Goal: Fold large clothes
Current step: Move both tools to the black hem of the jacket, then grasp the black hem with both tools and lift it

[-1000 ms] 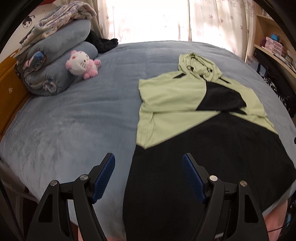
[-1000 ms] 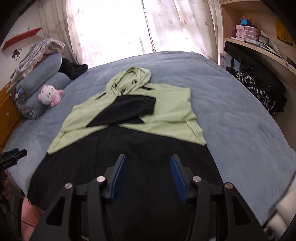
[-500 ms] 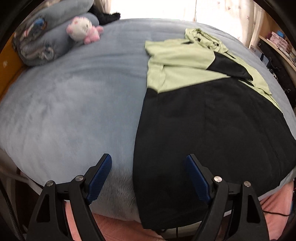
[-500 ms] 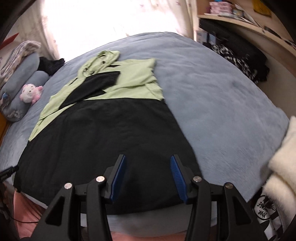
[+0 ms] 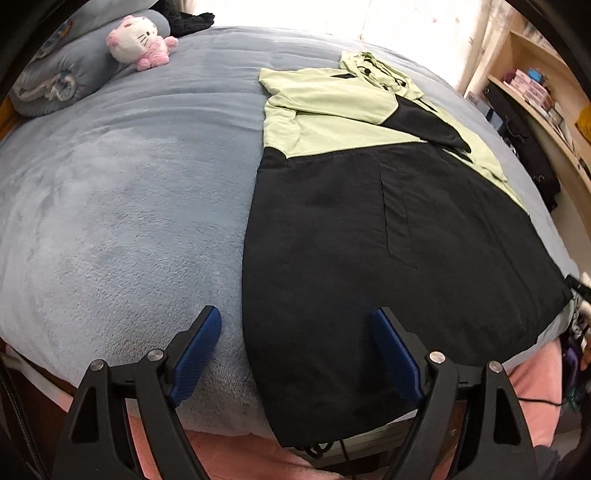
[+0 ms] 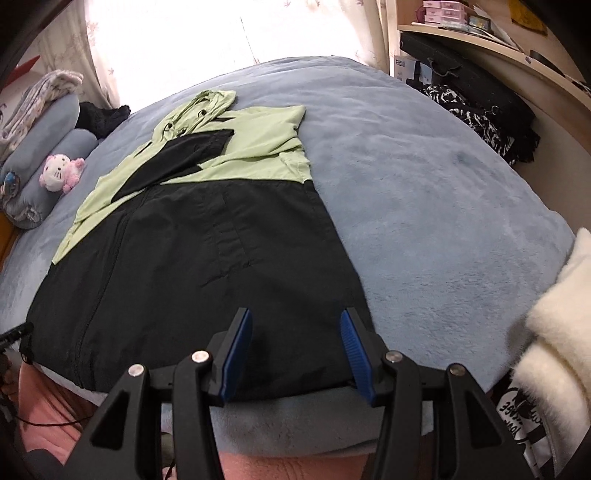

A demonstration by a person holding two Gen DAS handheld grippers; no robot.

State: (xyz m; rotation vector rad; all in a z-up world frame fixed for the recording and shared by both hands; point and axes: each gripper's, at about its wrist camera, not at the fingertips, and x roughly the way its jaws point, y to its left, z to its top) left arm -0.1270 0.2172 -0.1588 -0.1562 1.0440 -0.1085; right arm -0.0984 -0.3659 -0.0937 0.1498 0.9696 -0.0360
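A large hooded jacket [image 5: 369, 229], light green on top and black below, lies flat on the blue-grey bed [image 5: 129, 192], hood far, hem near, sleeves folded over the chest. It also shows in the right wrist view [image 6: 207, 251]. My left gripper [image 5: 295, 328] is open and empty, low over the jacket's near left hem corner. My right gripper [image 6: 295, 332] is open and empty, just over the near right hem corner; I cannot tell if it touches the cloth.
A pink and white plush cat [image 5: 138, 38] and rolled blue bedding [image 5: 62, 77] sit at the far left. Shelves with boxes [image 6: 461, 18] and dark bags [image 6: 476, 110] stand right. A cream fluffy cloth [image 6: 557, 314] is near right. Pink floor [image 5: 229, 454] lies below the bed edge.
Both grippers have come down and back toward the near hem of the jacket, tilting downward. Both stayed open and empty. The jacket has not moved.
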